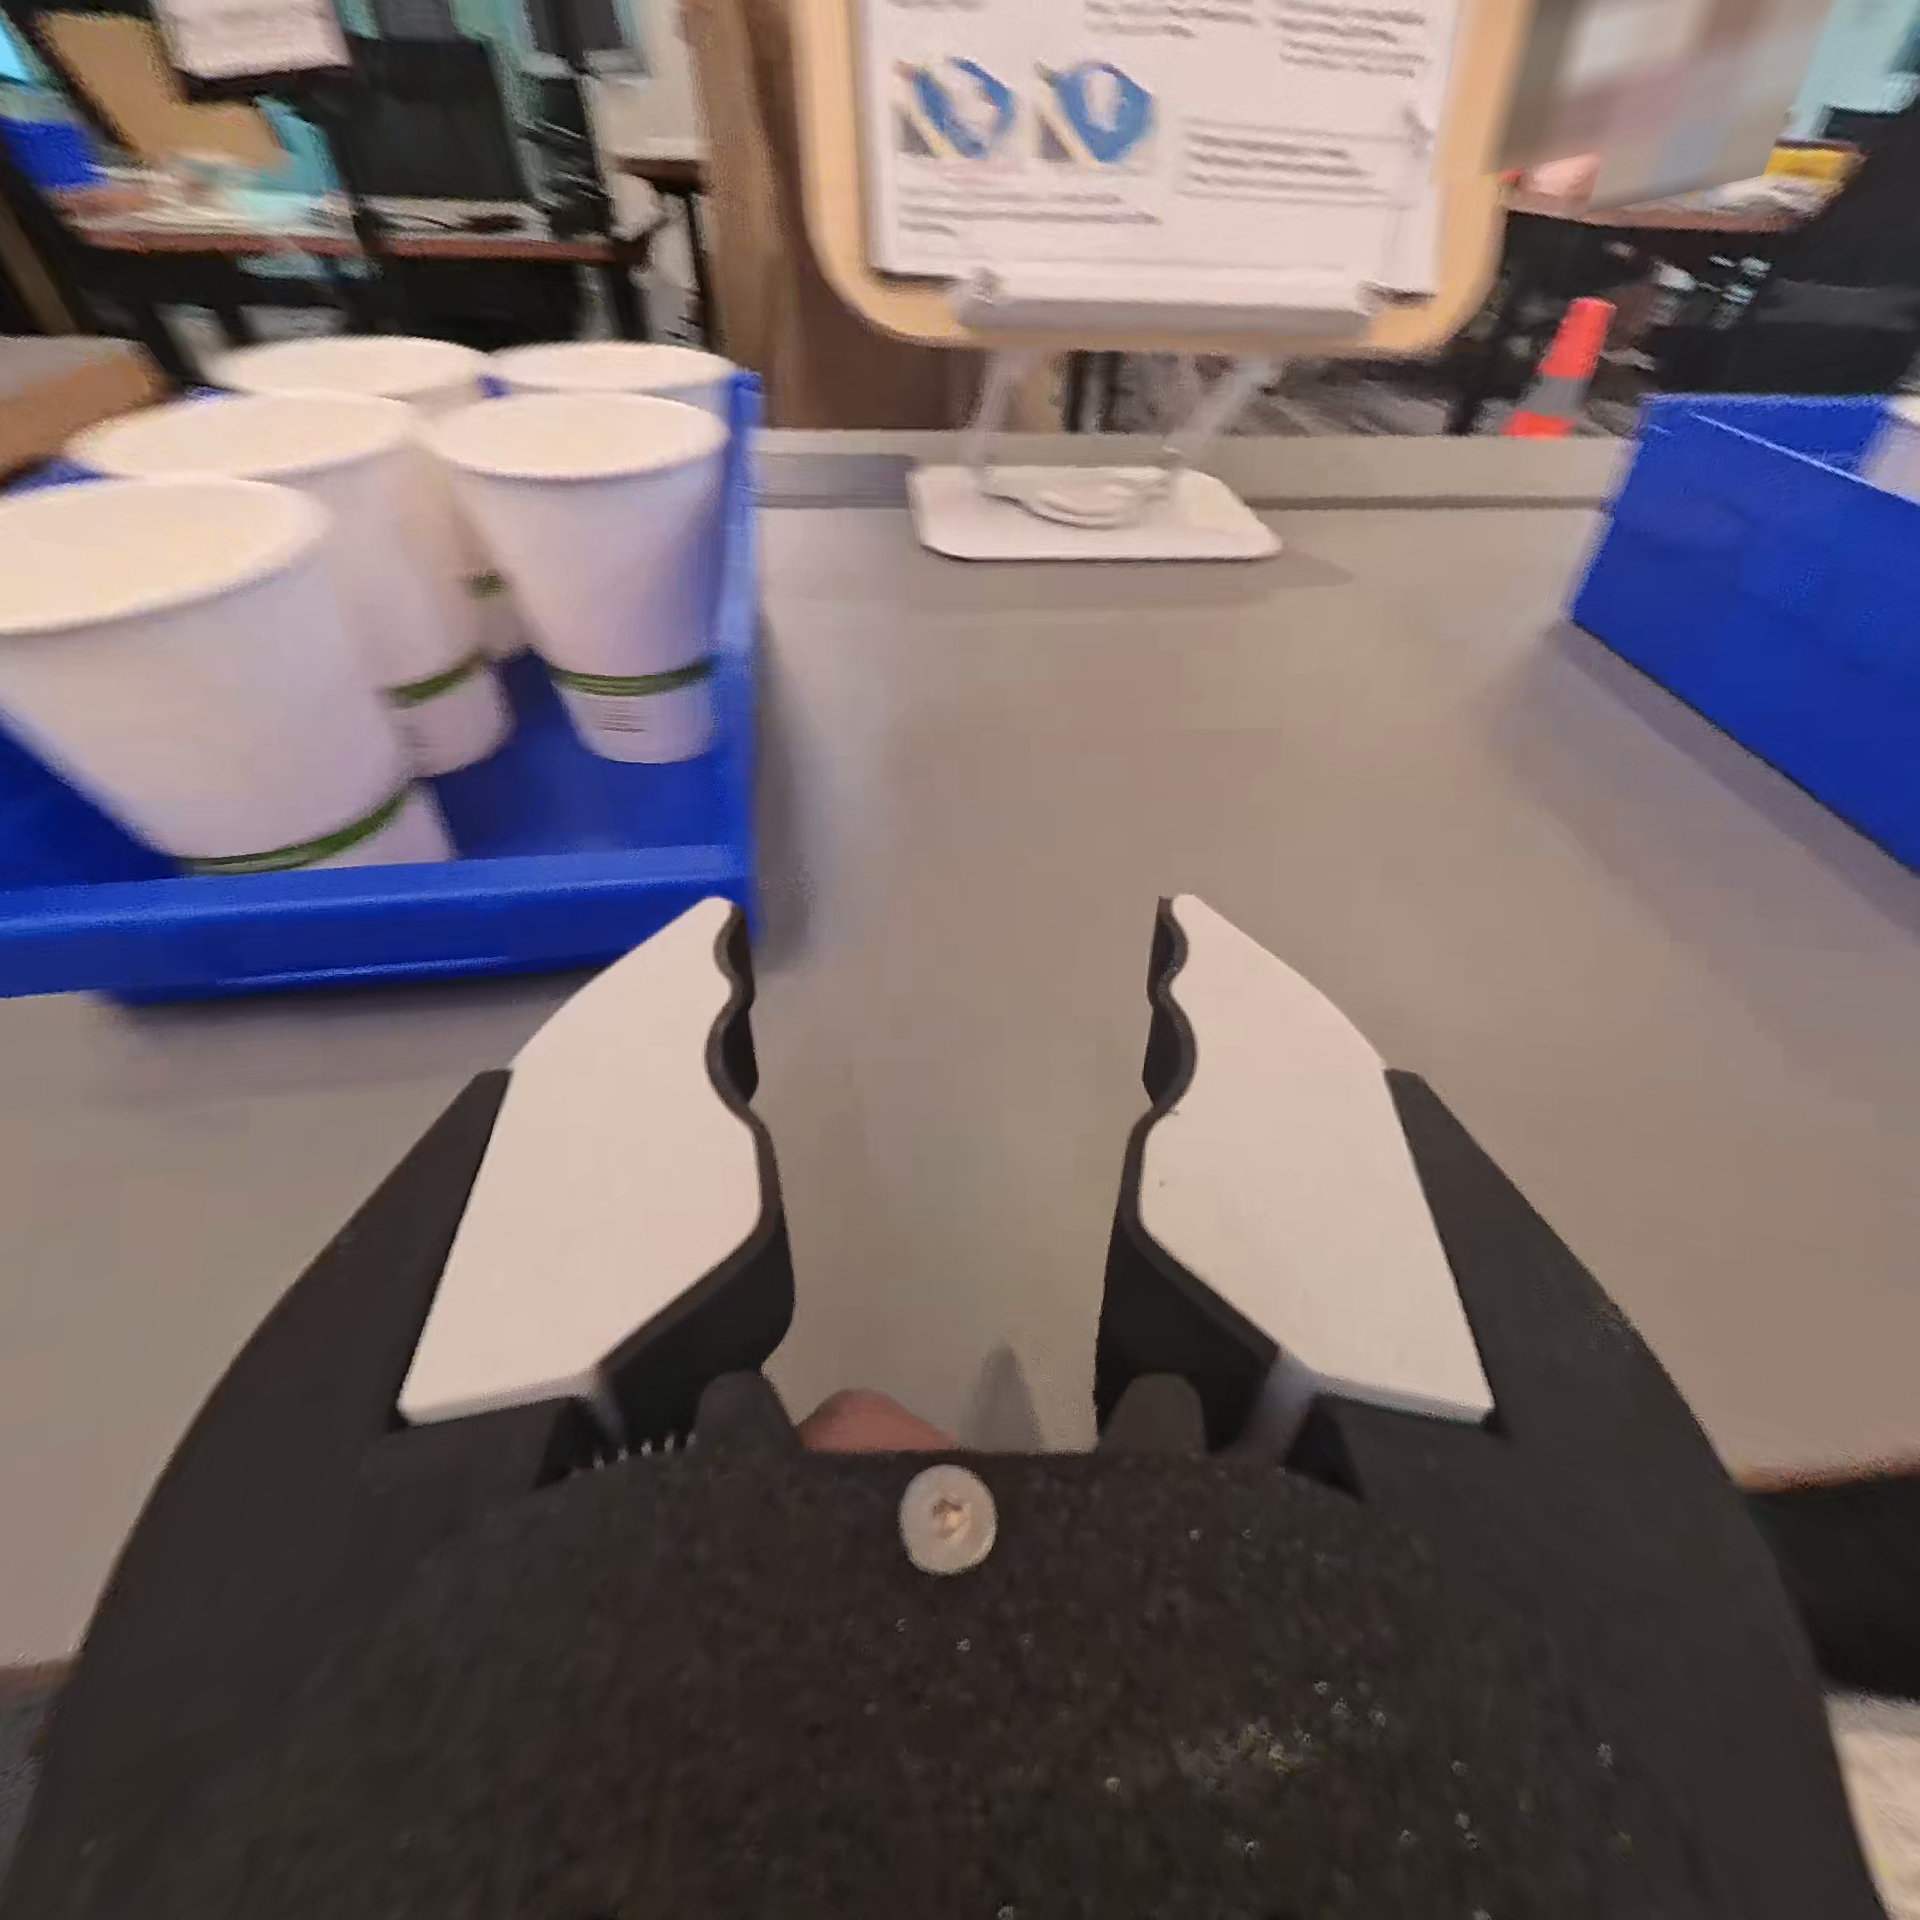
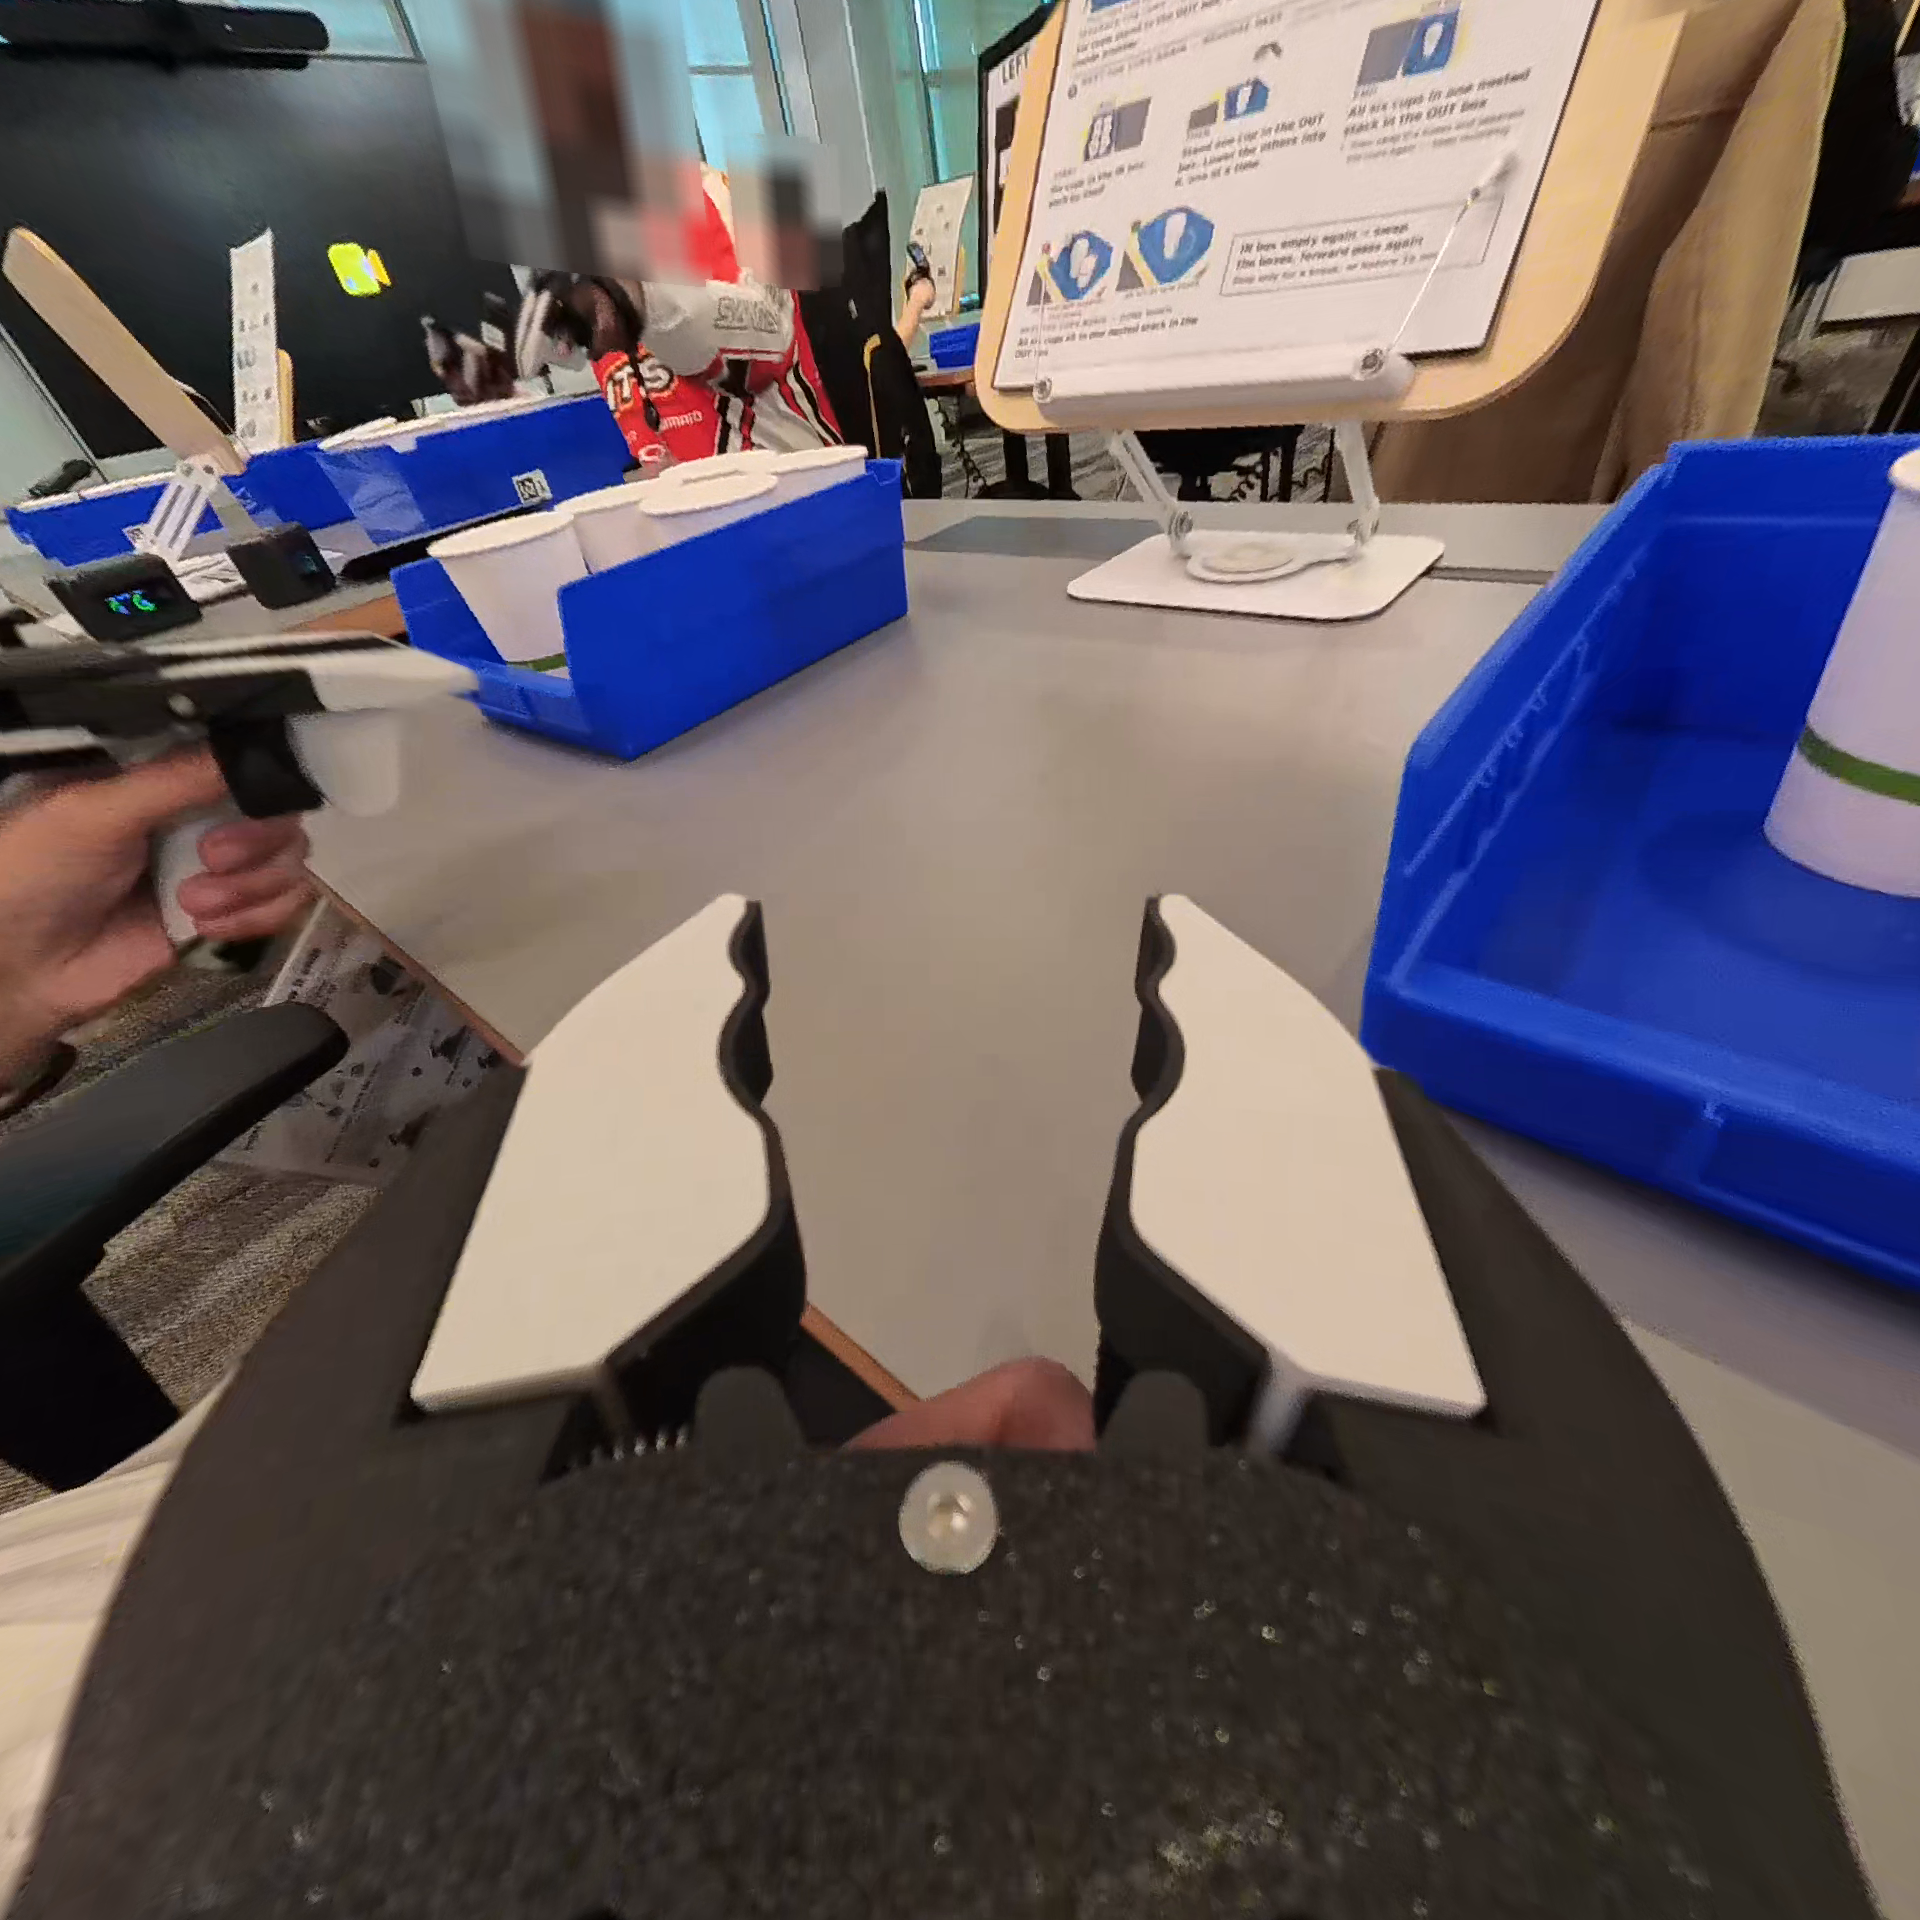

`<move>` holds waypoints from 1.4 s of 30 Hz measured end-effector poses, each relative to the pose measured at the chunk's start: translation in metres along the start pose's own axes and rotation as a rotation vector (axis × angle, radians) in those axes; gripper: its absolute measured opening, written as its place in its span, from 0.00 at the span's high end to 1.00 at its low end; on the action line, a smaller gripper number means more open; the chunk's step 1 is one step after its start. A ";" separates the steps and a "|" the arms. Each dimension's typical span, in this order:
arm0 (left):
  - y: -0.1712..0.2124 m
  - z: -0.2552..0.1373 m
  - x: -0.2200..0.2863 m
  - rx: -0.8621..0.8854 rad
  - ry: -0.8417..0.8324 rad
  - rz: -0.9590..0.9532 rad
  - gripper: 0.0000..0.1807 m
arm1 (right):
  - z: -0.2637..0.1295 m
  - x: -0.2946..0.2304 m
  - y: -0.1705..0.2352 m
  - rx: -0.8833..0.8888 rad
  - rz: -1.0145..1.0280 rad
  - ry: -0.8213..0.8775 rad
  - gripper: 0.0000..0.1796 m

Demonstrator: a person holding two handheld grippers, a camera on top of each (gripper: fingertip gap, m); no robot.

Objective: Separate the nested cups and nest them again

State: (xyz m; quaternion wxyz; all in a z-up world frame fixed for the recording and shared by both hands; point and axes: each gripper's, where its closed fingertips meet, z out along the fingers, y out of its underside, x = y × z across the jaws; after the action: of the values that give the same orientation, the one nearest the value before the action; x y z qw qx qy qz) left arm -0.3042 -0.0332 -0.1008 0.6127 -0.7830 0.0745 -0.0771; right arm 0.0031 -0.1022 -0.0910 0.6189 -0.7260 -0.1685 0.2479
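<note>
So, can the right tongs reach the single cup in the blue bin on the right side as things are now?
Probably yes. The right tongs are open and empty, and the cup stands alone in the right bin. Only the bin's low front wall lies between, so coming from above looks free.

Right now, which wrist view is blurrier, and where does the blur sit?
Left wrist view: motion smear on the white paper cups and the blue plastic bin; its own open gripper stays sharp. Right wrist view: mostly crisp, with blur only on the other handheld gripper at the left edge; wide-angle bending in both.
</note>
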 end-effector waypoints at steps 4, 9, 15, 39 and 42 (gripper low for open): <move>-0.014 0.001 -0.091 -0.005 -0.215 -0.066 0.55 | -0.002 -0.001 0.010 -0.028 0.053 -0.021 0.62; -0.020 0.037 -0.166 -0.041 -0.342 -0.168 0.50 | 0.000 -0.002 0.012 -0.042 0.034 -0.019 0.62; -0.020 0.082 -0.197 -0.104 -0.439 -0.126 0.49 | 0.006 -0.008 0.022 -0.078 0.038 -0.039 0.64; -0.095 0.001 -0.109 0.108 0.307 -0.019 0.54 | 0.013 -0.020 -0.007 -0.047 0.037 -0.301 0.65; -0.100 -0.006 -0.036 0.102 0.597 0.045 0.54 | 0.021 -0.051 -0.026 -0.035 -0.062 -0.491 0.65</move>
State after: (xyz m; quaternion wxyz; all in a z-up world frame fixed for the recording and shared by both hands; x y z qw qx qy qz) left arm -0.3386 -0.0075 -0.0034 0.6036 -0.6922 0.2646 -0.2940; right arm -0.0492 -0.1088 -0.0598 0.5540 -0.6492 -0.3401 0.3949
